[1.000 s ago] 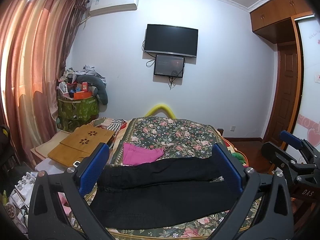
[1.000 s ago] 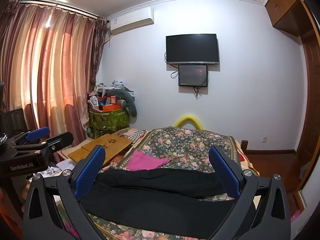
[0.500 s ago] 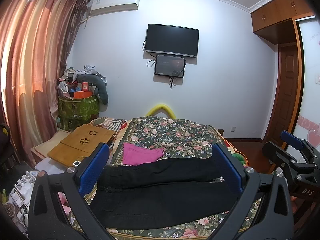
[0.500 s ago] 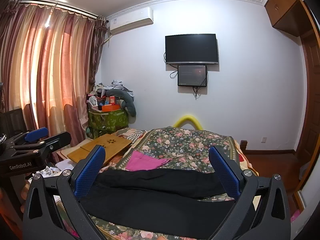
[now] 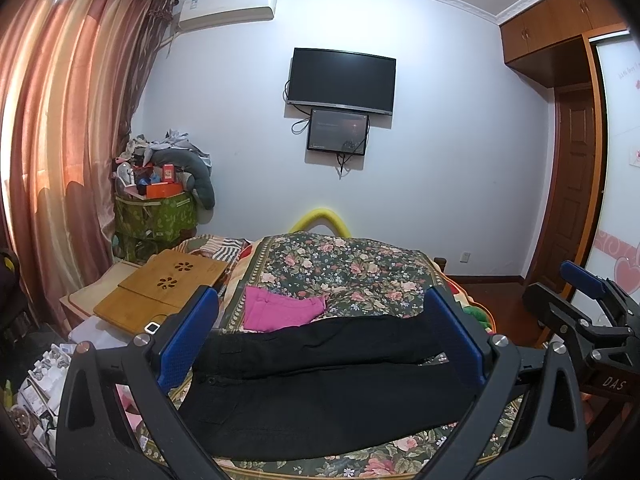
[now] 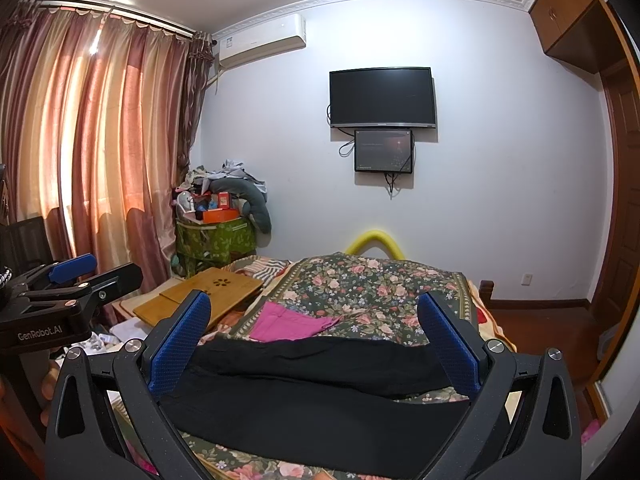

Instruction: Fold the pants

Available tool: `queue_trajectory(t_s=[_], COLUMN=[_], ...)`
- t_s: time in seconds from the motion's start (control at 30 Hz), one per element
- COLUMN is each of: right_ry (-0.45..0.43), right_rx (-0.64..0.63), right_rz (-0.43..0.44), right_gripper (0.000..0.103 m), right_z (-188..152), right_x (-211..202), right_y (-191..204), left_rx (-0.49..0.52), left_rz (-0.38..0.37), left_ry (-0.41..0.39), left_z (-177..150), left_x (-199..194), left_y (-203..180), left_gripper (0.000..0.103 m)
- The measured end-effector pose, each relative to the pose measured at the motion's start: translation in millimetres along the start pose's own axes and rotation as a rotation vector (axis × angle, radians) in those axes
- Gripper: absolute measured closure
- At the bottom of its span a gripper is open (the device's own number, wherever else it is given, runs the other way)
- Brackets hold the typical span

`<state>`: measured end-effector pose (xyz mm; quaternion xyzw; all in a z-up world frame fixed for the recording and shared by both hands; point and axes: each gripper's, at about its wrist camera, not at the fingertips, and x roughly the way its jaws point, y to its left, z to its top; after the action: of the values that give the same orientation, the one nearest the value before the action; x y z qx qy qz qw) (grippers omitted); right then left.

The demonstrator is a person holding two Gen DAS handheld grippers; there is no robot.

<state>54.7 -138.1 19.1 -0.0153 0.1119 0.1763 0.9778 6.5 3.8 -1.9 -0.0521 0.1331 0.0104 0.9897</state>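
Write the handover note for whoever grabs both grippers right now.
Left gripper: open, empty, held above the bed.
Right gripper: open, empty, alongside.
Black pants: spread flat across the floral bedspread, legs lying side by side, waistband toward the left.
Pink garment: behind the pants, untouched.
Done: pants laid out; no fold visible.
Left: grasp the pants and make every fold.

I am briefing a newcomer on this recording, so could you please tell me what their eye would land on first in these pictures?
First, the black pants spread flat across the near end of the floral bedspread, framed by the open left gripper. Just beyond them lies a bright pink garment. On the far wall hangs a dark TV above a smaller screen.
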Motion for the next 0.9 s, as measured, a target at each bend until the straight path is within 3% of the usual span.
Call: queue_trajectory(t_s=[0.5, 0.9], right_ry=[0.011, 0.096], right_rx=[0.003, -0.036], right_rz=[-0.005, -0.052], right_gripper=[0.000, 0.000], right_z=[-3.2, -16.5], right_x=[6.7, 63.2], right_y=[-7.6, -30.1], left_rx=[0.008, 0.008], left_rz=[-0.003, -0.007], left_ry=[0.006, 0.085], left_z=[-1.0, -1.6], left_x=[4.5, 64.5], left_y=[1.1, 19.5], left_gripper=[0.000, 0.000])
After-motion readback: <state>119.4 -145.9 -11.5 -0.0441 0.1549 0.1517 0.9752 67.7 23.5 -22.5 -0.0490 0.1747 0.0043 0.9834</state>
